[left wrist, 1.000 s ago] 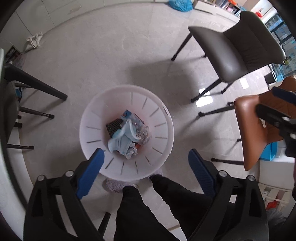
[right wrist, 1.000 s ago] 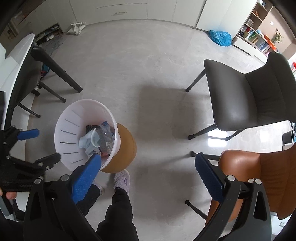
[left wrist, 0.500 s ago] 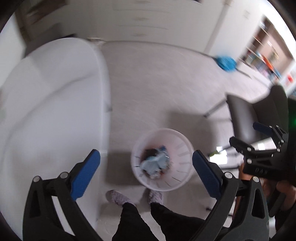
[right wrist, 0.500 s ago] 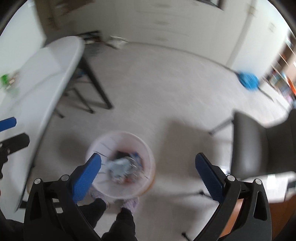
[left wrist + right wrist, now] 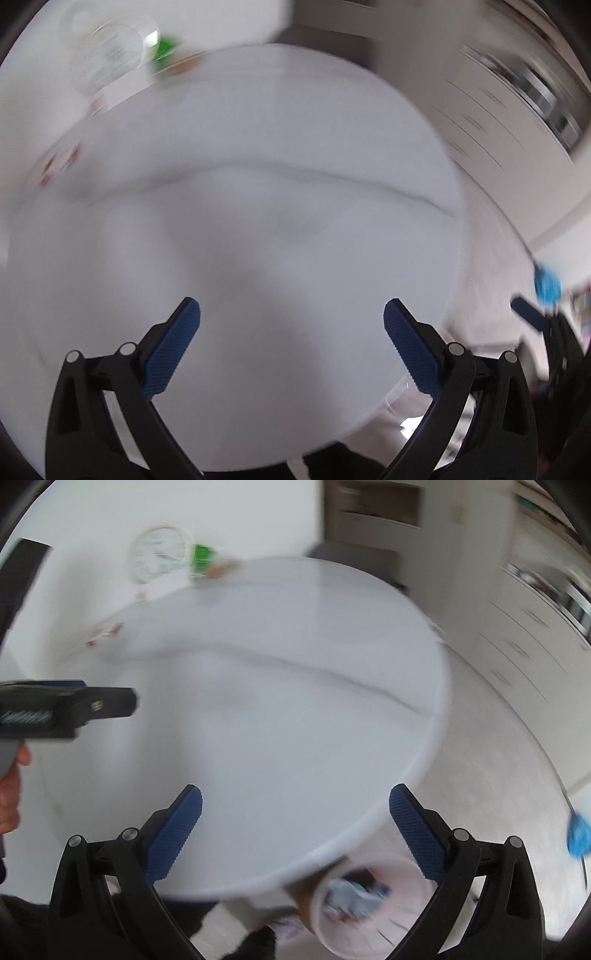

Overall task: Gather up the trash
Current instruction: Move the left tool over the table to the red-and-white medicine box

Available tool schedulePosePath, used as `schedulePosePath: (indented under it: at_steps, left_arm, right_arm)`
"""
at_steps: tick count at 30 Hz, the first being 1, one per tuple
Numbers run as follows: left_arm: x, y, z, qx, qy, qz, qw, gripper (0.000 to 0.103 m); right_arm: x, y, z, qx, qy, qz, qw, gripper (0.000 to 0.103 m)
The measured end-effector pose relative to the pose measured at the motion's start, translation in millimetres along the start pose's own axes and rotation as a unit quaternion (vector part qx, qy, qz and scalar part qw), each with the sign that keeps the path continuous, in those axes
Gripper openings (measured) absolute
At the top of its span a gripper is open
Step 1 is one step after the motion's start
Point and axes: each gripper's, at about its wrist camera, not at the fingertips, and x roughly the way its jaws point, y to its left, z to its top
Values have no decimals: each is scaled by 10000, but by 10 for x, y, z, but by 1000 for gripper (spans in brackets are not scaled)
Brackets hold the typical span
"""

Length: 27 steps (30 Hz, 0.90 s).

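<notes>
Jaws on both grippers gape empty over white table [image 5: 258, 166] (blurred); pale floor [image 5: 498, 775] beside.

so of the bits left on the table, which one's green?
The far-edge item, right of the clear round container. The scrap nearer on the left is red and white. All are blurred.

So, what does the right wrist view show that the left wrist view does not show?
Only the right wrist view shows the white bin with trash on the floor beside the table, and the person's hand behind the left gripper.

Only the left wrist view shows the left gripper's own open, empty jaws.

Both show the white round table, the blurred green item, the clear container and the blue bag.
</notes>
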Motion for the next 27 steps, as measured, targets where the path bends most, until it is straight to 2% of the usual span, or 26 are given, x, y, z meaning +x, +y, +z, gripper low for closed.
schedulePosePath:
  at_steps: [2, 5, 6, 8, 9, 13, 14, 15, 18, 21, 22, 24, 27]
  left_arm:
    - [74, 523, 203, -617, 82, 148, 9979, 95]
    - [201, 1391, 530, -1567, 189, 411, 9866, 95]
    - [259, 1772, 696, -1963, 189, 473, 9792, 95]
    - [349, 2293, 902, -2468, 176, 517, 9675, 95]
    - [417, 2658, 1083, -2817, 151, 539, 9579, 95]
    - [666, 3651, 1688, -3581, 116, 697, 9310, 95]
    - [768, 3952, 1878, -3791, 152, 773, 9220, 95]
    - [830, 4129, 1951, -3899, 131, 773, 9175, 95]
    - [1154, 4779, 2365, -4456, 172, 955, 8900, 95]
    - [1441, 5186, 2584, -4803, 257, 1150, 8692, 95]
    - [1589, 5354, 2669, -4954, 337, 1242, 8591, 95]
    - [1741, 5528, 2723, -5129, 439, 1283, 8477, 95]
    - [2015, 5760, 2795, -5413, 657, 1418, 8262, 95]
  right_arm:
    - [155, 353, 271, -227, -24, 180, 9996, 101]
    - [420, 889, 696, -518, -51, 306, 9982, 101]
    - [498, 1025, 817, -561, -58, 342, 9978, 101]
    - [705, 1371, 1125, -613, -61, 427, 9972, 101]
    - [774, 1475, 1221, -626, -58, 436, 9971, 101]
    - [1155, 1974, 1708, -619, 49, 467, 9970, 100]
    - [1244, 2077, 1812, -600, 100, 509, 9969, 100]
    - [1295, 2141, 1876, -592, 136, 543, 9967, 100]
    - [1524, 2427, 2111, -647, 247, 537, 9962, 100]
    - [1757, 2645, 2314, -746, 339, 525, 9953, 100]
    - [1844, 2731, 2384, -765, 382, 545, 9948, 100]
    - [2014, 2866, 2494, -790, 454, 598, 9940, 101]
    - [2256, 3094, 2659, -863, 529, 717, 9923, 100]
